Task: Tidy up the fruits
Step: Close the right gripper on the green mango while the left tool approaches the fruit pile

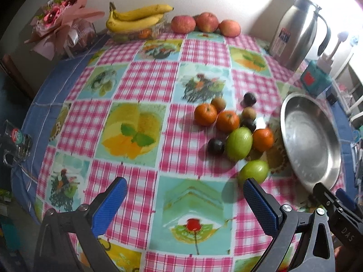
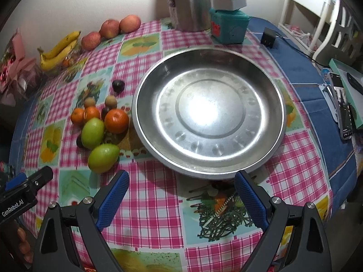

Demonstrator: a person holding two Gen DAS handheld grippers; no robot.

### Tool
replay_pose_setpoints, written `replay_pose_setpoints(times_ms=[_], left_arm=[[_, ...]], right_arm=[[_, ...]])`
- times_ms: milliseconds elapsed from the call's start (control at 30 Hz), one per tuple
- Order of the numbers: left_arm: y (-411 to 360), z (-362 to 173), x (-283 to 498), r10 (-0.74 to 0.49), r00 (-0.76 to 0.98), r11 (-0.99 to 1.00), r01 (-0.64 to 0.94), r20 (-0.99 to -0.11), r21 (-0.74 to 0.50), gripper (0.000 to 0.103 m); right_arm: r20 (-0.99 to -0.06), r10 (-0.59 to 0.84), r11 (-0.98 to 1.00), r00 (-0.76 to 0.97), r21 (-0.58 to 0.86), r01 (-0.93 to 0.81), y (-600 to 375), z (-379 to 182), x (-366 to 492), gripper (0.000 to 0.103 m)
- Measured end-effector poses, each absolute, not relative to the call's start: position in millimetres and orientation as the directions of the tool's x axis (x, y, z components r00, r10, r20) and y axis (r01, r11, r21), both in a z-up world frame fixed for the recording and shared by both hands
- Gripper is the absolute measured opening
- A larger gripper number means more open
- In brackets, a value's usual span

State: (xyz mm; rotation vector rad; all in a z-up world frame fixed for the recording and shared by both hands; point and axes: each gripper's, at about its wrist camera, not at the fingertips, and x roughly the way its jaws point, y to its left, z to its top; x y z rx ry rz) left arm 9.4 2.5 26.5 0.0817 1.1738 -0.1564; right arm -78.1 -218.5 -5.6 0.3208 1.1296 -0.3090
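Fruit lies in a loose cluster ahead and to the right of the left tool [image 1: 185, 189], whose blue textured pads stand wide apart, holding nothing. Nearest its right pad is a smooth green oval fruit [image 1: 253, 173]; a second green fruit [image 1: 239, 144] sits just beyond, touching an orange tangerine [image 1: 263, 139]. Two more tangerines [image 1: 216, 117], small dark round plums [image 1: 215, 146] and brownish kiwis [image 1: 248, 112] fill out the group on the table [image 1: 145, 72], which wears a glossy pink-checked cloth with printed fruit panels.

The right tool [image 2: 181, 184] is likewise spread open and empty, pointing straight at a wide, shallow steel basin [image 2: 158, 86], shiny and round, whose near rim sits just ahead of the pads. From this tool the fruit cluster is ahead-left, just beside the basin's left rim.

Far ahead of the left tool, bananas [image 1: 136, 19] rest on a clear dish and three reddish apples [image 1: 205, 23] line the wall; a steel jug [image 1: 297, 31] stands far right.
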Motion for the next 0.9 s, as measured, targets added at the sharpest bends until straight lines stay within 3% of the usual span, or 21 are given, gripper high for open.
replay_pose_setpoints(times_ms=[633,900], left_arm=[[-10.4,51.9,71.2,-0.204,0.442,0.979,0.089,-0.874,-0.184,0.103],[8.0,46.8,90.7,-0.172,0.46,0.983,0.027,-0.871,-0.18,0.103]], right_arm=[[-0.896,-0.05,0.877,0.442,0.173,0.449,-209.5,30.4,-25.1,0.094],[-0.906,-0.043,0.865,0.421,0.177,0.47,-206.2,21.2,-0.2,0.094]])
